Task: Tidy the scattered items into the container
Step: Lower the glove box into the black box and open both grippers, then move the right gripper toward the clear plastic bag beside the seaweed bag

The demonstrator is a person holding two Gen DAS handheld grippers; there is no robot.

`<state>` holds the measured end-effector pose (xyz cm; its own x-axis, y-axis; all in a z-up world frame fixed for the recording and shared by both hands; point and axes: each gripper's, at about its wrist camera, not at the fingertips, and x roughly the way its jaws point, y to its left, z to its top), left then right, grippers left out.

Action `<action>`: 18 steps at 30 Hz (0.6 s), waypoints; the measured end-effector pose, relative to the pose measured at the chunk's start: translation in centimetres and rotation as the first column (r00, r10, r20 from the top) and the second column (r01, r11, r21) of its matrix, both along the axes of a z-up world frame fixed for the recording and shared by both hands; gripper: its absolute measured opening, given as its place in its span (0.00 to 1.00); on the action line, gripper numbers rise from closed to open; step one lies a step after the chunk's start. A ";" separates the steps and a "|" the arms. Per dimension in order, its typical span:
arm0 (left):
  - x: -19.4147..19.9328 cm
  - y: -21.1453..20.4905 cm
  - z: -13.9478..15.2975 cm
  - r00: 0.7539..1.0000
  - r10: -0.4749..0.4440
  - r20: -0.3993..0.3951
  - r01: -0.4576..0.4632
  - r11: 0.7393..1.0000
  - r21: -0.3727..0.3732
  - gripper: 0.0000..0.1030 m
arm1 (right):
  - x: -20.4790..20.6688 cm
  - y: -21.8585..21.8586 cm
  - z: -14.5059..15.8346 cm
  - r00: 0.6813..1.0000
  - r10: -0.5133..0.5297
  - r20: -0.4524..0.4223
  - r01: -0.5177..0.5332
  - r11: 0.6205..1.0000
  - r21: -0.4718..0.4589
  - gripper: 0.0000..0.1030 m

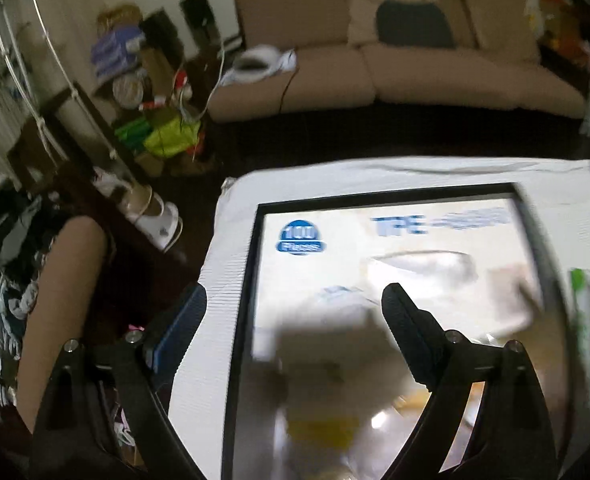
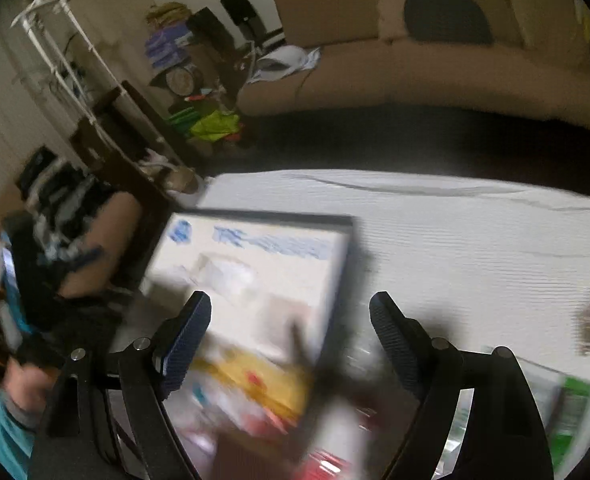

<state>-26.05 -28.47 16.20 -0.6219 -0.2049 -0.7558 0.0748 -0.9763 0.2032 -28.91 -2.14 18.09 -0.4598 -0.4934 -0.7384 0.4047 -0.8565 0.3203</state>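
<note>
Overhead, both hand-held grippers, left (image 1: 295, 304) and right (image 2: 291, 312), spread above the container (image 1: 251, 280).

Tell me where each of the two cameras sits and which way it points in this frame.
Left wrist: rides the left gripper, looking forward and down into the black-rimmed container on the white cloth; both its fingers and a bare arm show.
Right wrist: rides the right gripper, aimed across the container from its right side, blurred; both its fingers and the person's patterned top show.
Shared: the container, the white cloth, and the tan sofa behind.
</note>
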 end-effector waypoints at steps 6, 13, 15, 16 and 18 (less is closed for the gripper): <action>8.6 6.9 0.8 0.993 -0.111 -0.034 0.113 0.990 0.089 0.90 | 7.2 9.8 -0.6 0.999 -0.037 0.006 0.037 0.999 0.019 0.85; 17.2 16.7 -2.1 0.984 -0.172 -0.039 0.177 0.970 0.168 0.90 | 13.6 16.4 -3.2 0.998 -0.044 0.036 0.043 0.999 0.023 0.85; 18.7 19.0 -3.9 0.983 -0.181 -0.020 0.181 0.958 0.221 0.90 | 14.8 17.1 -4.1 0.999 -0.040 0.027 0.039 0.998 0.048 0.85; 19.3 20.1 -4.7 0.984 -0.176 -0.014 0.175 0.956 0.235 0.90 | 15.2 17.4 -4.6 0.999 -0.034 0.027 0.033 0.998 0.059 0.85; 19.8 21.6 -6.2 0.987 -0.159 0.001 0.153 0.954 0.257 0.90 | 16.3 17.7 -5.7 0.999 -0.027 0.020 0.025 0.995 0.092 0.85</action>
<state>-6.26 -6.89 9.98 -0.6138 0.0949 -0.7837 -0.0842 -0.9950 -0.0545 -12.62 15.61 12.35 -0.4552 -0.4114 -0.7896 0.3759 -0.8927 0.2484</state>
